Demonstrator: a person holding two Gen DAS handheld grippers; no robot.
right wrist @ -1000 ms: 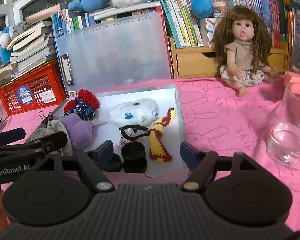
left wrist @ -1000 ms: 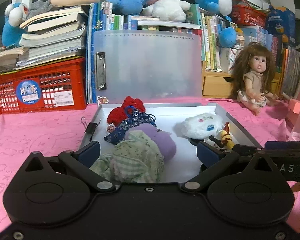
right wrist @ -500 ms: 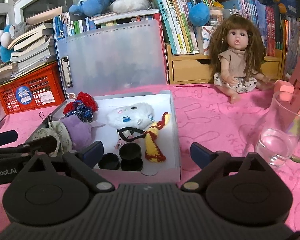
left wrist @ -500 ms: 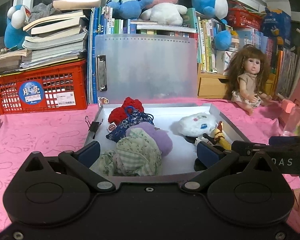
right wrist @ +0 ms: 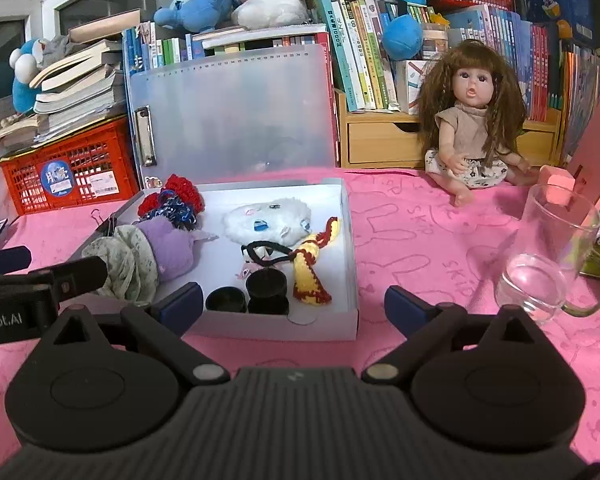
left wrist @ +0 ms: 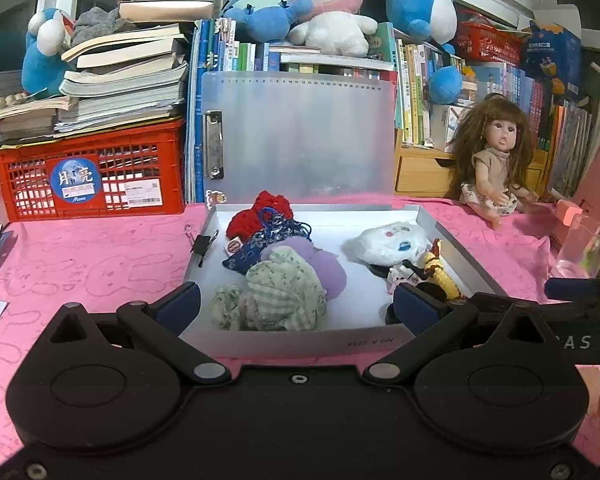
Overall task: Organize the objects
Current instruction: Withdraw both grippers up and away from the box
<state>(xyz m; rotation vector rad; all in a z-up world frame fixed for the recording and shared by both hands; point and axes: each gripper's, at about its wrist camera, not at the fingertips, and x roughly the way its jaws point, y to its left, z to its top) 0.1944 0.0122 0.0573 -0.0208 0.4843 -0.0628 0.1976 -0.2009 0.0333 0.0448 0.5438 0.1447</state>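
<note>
Both grippers, left (left wrist: 296, 306) and right (right wrist: 292, 304), hover at the white box's (right wrist: 352, 256) near edge, mid-worktop; jaws wide apart, empty. Soft items fill the box. Judgement: choose one item, descend vertically, avoid snagging the black hair tie (right wrist: 266, 250).

Both wrist cameras are looking forward, low over the bench, close to the white box (left wrist: 300, 342) (right wrist: 350, 264); they are sharing it and the doll (left wrist: 496, 168) (right wrist: 470, 124).
</note>
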